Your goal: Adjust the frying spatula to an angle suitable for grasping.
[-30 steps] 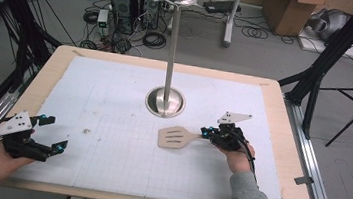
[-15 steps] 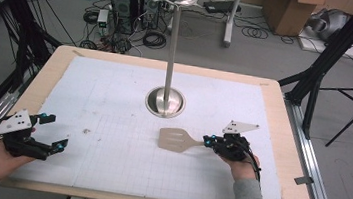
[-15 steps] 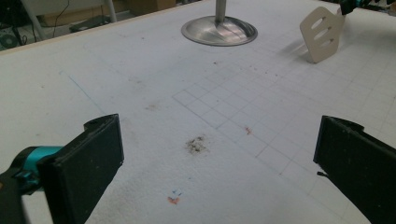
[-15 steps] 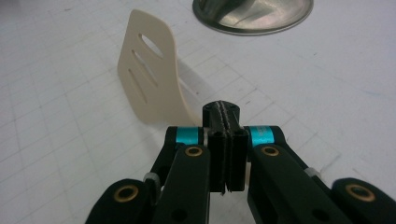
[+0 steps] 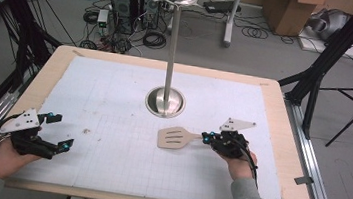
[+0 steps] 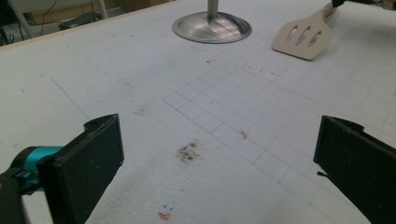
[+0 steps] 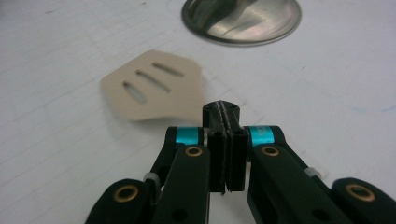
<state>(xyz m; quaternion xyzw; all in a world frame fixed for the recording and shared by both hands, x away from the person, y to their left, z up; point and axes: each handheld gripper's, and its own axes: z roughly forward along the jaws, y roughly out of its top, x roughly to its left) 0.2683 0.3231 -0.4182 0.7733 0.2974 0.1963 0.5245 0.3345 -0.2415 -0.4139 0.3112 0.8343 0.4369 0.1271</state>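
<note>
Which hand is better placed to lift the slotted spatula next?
Right. The right gripper is shut on the spatula handle. The left gripper rests open near the table's left edge, far from it.

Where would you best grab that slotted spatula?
By its thin handle, coming from the right, as the right gripper does now, shut on it. The spatula has a broad, flat slotted blade pointing left toward the stand's base; probably too wide and flat to pinch.

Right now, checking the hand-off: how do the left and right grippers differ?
The left gripper has its jaws wide apart with nothing between them; the right gripper is clamped on the slotted spatula. The left sits near the table's front left, the right beside the stand base. Both are hand-held.
</note>
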